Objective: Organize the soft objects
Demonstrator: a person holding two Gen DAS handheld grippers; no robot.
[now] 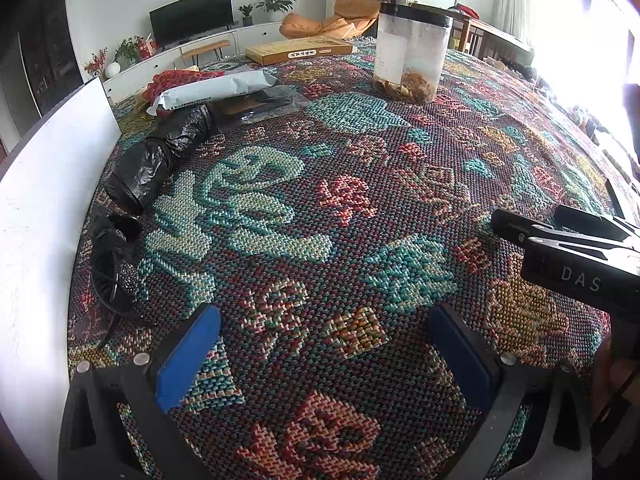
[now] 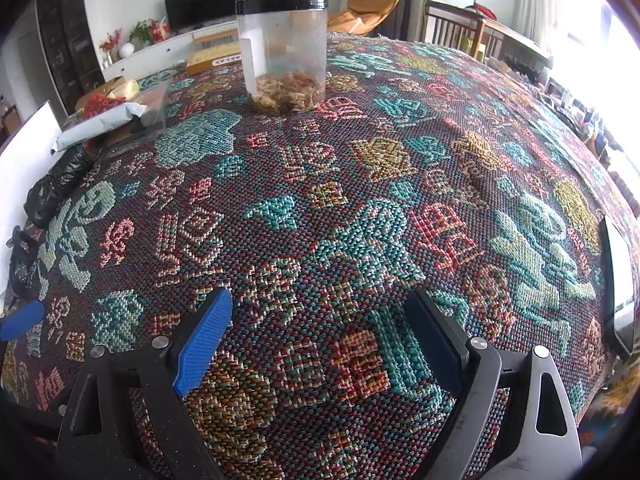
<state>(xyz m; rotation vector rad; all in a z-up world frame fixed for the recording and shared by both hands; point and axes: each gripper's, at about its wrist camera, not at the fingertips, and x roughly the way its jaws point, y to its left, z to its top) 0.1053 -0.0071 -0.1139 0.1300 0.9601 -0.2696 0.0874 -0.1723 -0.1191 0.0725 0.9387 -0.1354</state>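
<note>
A patterned woven cloth [image 1: 340,184] covers the table. Along its left side lie soft things: a rolled black plastic bag [image 1: 160,156], a grey mailer pouch [image 1: 216,90] over a dark clear-wrapped packet [image 1: 260,106], and a small crumpled black bundle [image 1: 114,264]. My left gripper [image 1: 324,320] stands open over bare cloth, nothing between its blue pads. My right gripper [image 2: 320,300] is also open and empty over the cloth, and shows at the right edge of the left wrist view [image 1: 526,216]. The black bag [image 2: 56,188] and mailer [image 2: 100,122] lie far to its left.
A clear jar with a black lid [image 2: 286,52] holding dried bits stands toward the far side of the table. A flat yellow box [image 1: 300,51] lies behind it. A white board [image 1: 48,184] runs along the left edge. A dark flat device [image 2: 618,288] lies at the right edge.
</note>
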